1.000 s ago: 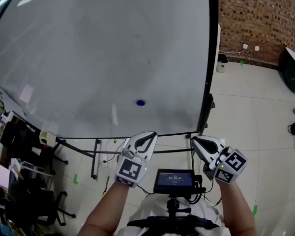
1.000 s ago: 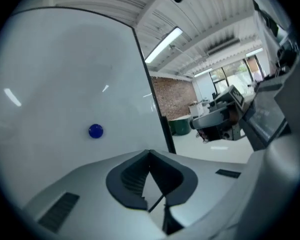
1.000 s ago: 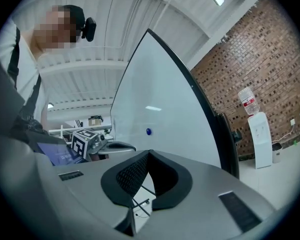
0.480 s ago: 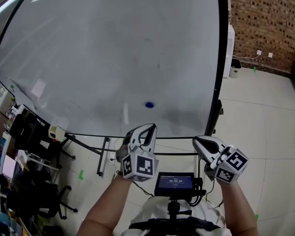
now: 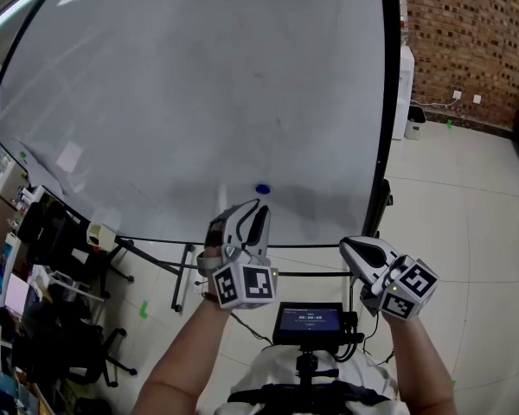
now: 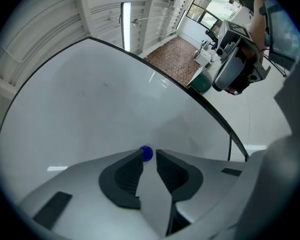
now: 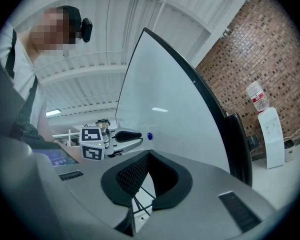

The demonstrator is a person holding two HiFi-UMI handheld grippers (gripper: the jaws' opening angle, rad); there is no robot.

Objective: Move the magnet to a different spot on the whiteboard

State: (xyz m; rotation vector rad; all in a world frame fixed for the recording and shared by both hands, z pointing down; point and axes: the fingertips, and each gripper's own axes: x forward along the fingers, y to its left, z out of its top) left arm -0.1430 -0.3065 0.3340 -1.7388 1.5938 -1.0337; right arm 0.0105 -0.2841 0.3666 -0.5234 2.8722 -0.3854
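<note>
This looks like an office-style workroom or lab. A large whiteboard [image 5: 199,85] on a stand fills the far side. A brick wall [image 5: 467,33] and a water dispenser [image 5: 404,85] stand far right, and black office chairs [image 5: 43,335] crowd the near left on pale floor tiles [image 5: 467,214].

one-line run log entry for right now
left tongs: just been opening, empty, tips short of round blue magnet | right tongs: shut, empty | magnet: on large white whiteboard, not gripped

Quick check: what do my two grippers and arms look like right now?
The left gripper and right gripper are light grey shells with dark ribbed fingers, each carrying a cube of black-and-white square markers. Bare forearms, white top. The left's fingers have just been opening, nothing between them.
</note>
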